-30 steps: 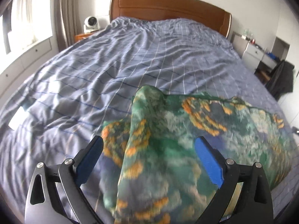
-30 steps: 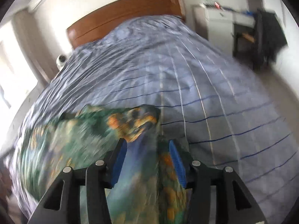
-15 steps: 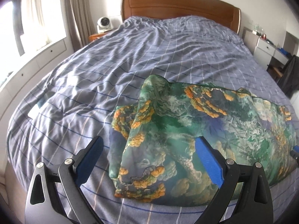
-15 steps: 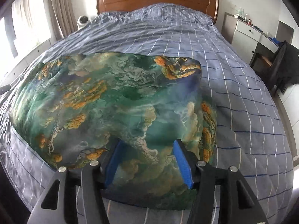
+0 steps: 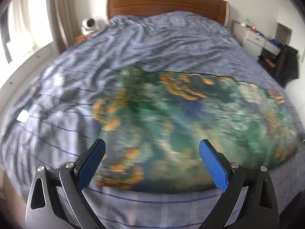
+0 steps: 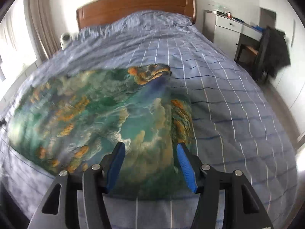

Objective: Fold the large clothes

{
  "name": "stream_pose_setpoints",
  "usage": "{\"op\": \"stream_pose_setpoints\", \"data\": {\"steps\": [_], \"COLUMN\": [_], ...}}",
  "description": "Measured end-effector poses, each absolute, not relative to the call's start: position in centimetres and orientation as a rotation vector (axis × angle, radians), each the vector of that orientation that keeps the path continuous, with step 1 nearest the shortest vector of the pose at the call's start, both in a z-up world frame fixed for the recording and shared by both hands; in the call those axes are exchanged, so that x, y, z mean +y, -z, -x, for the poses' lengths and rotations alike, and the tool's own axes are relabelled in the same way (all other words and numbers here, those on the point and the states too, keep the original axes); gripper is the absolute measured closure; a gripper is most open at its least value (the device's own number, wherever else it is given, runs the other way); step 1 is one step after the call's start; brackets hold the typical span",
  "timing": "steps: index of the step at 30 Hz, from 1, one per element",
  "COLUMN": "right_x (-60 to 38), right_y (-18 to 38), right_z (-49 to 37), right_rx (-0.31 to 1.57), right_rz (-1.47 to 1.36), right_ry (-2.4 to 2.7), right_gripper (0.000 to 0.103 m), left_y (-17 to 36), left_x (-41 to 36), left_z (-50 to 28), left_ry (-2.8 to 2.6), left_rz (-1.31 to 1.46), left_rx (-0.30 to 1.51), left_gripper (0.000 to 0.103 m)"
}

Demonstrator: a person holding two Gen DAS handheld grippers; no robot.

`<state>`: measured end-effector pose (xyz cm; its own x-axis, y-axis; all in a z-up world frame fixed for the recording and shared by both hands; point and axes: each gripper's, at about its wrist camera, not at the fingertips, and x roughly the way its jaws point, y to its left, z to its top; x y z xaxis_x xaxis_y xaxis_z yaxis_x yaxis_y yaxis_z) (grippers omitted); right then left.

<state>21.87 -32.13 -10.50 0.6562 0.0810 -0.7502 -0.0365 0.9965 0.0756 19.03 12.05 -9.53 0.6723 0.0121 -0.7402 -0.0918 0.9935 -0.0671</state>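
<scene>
Garment (image 6: 99,114): green and teal, marbled, with orange patches, white swirls and some dark blue. Bedcover (image 6: 219,87): pale blue-violet, checked with white and dark blue lines. Headboard (image 6: 137,5): reddish-brown wood. Left hand-held gripper (image 5: 152,153) and right hand-held gripper (image 6: 150,152): black frames, blue pads.

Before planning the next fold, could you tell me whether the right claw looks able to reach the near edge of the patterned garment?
Probably yes: the right claw is open above the garment, and nothing lies between them on the bed.
</scene>
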Motion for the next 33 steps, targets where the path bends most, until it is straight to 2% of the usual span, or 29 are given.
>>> {"op": "stream_pose_setpoints", "data": {"steps": [2, 11, 16, 21, 28, 33], "right_x": [-32.5, -32.0, -30.7, -30.5, -31.3, -33.4], "right_y": [10.4, 10.2, 9.8, 9.7, 10.8, 12.3], "right_z": [-20.6, -17.2, -16.1, -15.1, -14.5, -14.6], "right_rx": [0.849, 0.852, 0.850, 0.847, 0.865, 0.876], "right_rz": [-0.077, -0.168, -0.185, -0.182, -0.215, -0.337], "right_ry": [-0.082, -0.155, -0.208, -0.215, -0.186, -0.121], "right_gripper": [0.039, 0.039, 0.039, 0.039, 0.038, 0.035], "left_y": [9.2, 7.5, 10.4, 13.0, 13.5, 13.3], "left_x": [10.1, 1.0, -0.9, -1.3, -1.8, -2.3], "left_z": [-20.0, -31.4, -35.5, -31.5, -24.1, -20.3], "left_ry": [0.008, 0.133, 0.138, 0.146, 0.128, 0.204], "left_rz": [0.107, -0.016, -0.031, -0.094, -0.173, -0.157], "left_rx": [0.863, 0.895, 0.986, 0.981, 0.887, 0.906], "left_gripper": [0.004, 0.004, 0.004, 0.004, 0.003, 0.002]}}
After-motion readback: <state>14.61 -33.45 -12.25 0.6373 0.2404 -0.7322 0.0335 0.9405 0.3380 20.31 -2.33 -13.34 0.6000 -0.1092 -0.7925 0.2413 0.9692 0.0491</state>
